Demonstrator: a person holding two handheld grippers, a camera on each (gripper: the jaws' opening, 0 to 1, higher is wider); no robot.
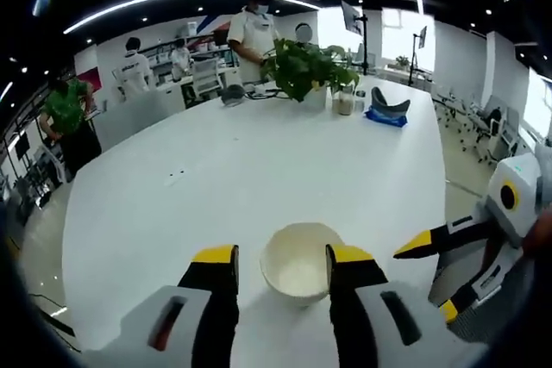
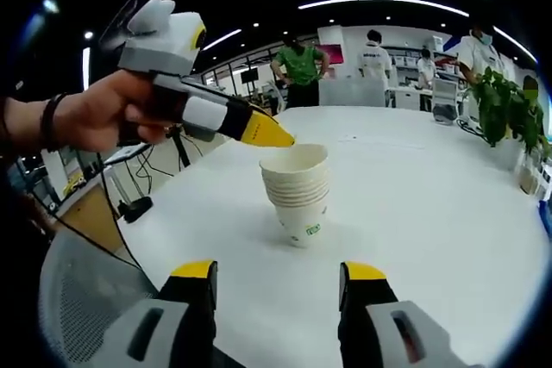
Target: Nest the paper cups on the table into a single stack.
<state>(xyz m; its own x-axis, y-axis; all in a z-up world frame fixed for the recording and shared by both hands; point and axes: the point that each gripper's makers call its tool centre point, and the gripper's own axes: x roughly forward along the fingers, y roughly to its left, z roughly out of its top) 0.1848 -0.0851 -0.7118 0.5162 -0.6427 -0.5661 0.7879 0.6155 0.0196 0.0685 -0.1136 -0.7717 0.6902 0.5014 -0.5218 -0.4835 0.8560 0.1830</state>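
A nested stack of cream paper cups (image 2: 298,196) stands upright on the large white counter (image 2: 414,213), near its rounded near edge. In the right gripper view the stack sits ahead of the right tool (image 2: 280,277), just beyond its two yellow-tipped jaws and roughly centred between them; those jaws are spread wide with nothing between them, so the right tool is released. A green mark shows on the lowest cup.

In the same view the left tool (image 2: 259,131) reaches in from the left, held by a hand (image 2: 95,118) wearing a dark wristband. Its yellow tip hangs just above the rim of the top cup, at the left side. From the left gripper view, looking down, the open mouth of the stack (image 1: 297,263) lies between the left tool's (image 1: 282,256) jaws, close to the right one; the jaws stand apart and do not squeeze the rim, so it is released too. The right tool (image 1: 448,256) shows at that view's right edge.

Farther along the counter stand a leafy green potted plant (image 1: 306,66) and a blue cloth (image 1: 385,114).
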